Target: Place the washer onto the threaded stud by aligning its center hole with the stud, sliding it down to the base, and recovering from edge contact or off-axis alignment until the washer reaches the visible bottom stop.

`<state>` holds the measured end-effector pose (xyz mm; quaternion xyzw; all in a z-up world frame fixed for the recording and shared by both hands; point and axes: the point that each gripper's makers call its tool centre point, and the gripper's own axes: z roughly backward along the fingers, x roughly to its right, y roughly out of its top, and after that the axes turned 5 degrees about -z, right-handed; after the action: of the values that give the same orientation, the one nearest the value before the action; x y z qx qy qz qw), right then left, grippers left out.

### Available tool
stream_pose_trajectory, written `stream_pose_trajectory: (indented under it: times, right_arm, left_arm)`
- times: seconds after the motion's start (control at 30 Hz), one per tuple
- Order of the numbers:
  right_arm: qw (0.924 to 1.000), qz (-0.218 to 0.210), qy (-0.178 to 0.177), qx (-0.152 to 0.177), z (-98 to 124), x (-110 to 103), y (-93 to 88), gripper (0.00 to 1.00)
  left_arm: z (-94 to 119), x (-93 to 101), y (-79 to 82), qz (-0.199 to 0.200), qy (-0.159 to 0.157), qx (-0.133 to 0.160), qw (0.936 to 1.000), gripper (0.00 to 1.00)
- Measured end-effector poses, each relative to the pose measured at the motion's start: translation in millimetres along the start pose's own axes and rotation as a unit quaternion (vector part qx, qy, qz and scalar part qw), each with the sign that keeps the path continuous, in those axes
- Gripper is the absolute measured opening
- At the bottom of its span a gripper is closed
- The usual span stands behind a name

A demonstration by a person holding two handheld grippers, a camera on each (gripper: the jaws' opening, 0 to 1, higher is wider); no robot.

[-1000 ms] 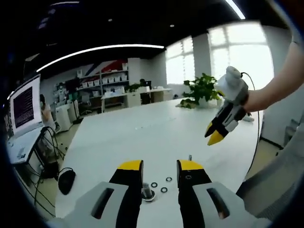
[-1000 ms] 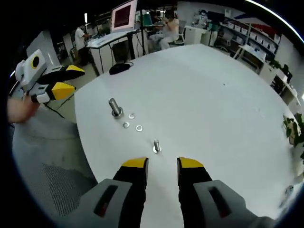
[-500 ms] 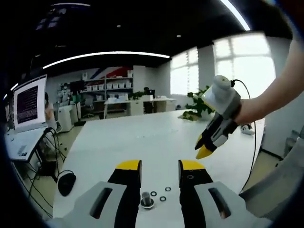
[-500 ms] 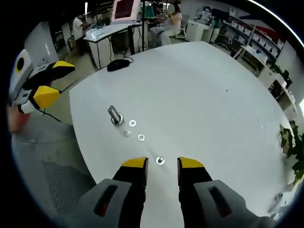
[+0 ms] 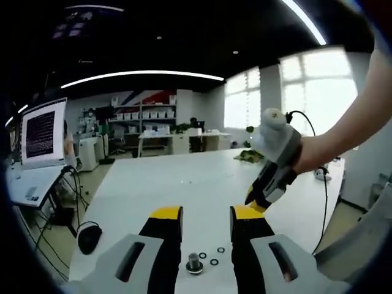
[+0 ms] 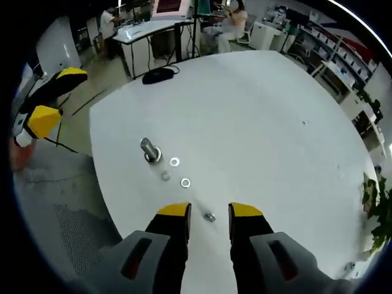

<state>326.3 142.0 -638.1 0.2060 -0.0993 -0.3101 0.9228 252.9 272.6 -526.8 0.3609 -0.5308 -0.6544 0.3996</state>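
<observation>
Three washers (image 6: 175,162) beside stud (image 6: 149,149), near table (image 6: 257,122) edge.

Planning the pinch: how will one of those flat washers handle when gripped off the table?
The washer lies flat on the smooth white table, so the jaws will likely struggle to get under it. Thin and ring-shaped, it probably slides when nudged and could roll if tipped on edge.

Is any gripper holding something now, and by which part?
Nothing is held. The left gripper and right gripper are open and empty; the washers lie on the table.
</observation>
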Motion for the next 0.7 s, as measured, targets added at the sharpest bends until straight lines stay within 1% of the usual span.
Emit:
stream_pose_trajectory:
  times: [0.03, 0.1, 0.2, 0.3, 0.37, 0.43, 0.47, 0.53, 0.67, 0.7]
  right_arm:
    - [1.0, 0.003, 0.0, -0.005, -1.2, 0.9, -0.4, 0.26]
    - [1.0, 0.002, 0.001, -0.003, 0.3, 0.3, 1.2, 0.26]
    - [1.0, 0.001, 0.003, -0.002, -3.8, 2.9, 2.7, 0.26]
    - [0.9998, 0.011, 0.004, -0.017, -11.2, 4.3, -2.2, 0.25]
    - [0.9996, 0.014, 0.011, -0.023, -16.7, 3.3, -3.0, 0.25]
    - [0.9992, 0.016, 0.028, -0.022, -25.7, -2.7, -0.7, 0.24]
    - [0.9987, 0.024, 0.038, -0.026, -32.3, -8.4, 0.1, 0.24]
    - [0.9969, 0.057, 0.041, -0.037, -42.1, -16.0, 1.2, 0.24]
    - [0.994, 0.076, 0.063, -0.048, -59.3, -38.7, 4.0, 0.22]
    - [0.9917, 0.095, 0.066, -0.056, -64.4, -43.2, 3.2, 0.22]
  left_arm:
    - [0.3, 0.0, -1.2, -0.001, 0.001, -0.002, 1.0, 0.29]
    - [1.3, 1.0, -3.7, -0.008, 0.0, -0.007, 0.9999, 0.29]
    - [1.5, 2.1, -3.6, -0.01, -0.002, -0.008, 0.9999, 0.28]
    - [-1.7, 4.0, -8.7, -0.013, -0.007, -0.018, 0.9997, 0.28]
    - [-2.2, 4.2, -11.7, -0.008, -0.008, -0.023, 0.9997, 0.28]
    - [-2.1, 3.5, -13.0, -0.01, -0.006, -0.026, 0.9996, 0.28]
    - [-2.1, 2.9, -13.0, -0.01, -0.005, -0.027, 0.9996, 0.28]
    - [-1.7, 0.7, -13.3, -0.013, 0.0, -0.029, 0.9995, 0.28]
    - [-0.5, -3.6, -17.7, -0.012, 0.006, -0.036, 0.9993, 0.28]
    - [-0.3, -4.9, -18.5, -0.011, 0.007, -0.037, 0.9992, 0.28]
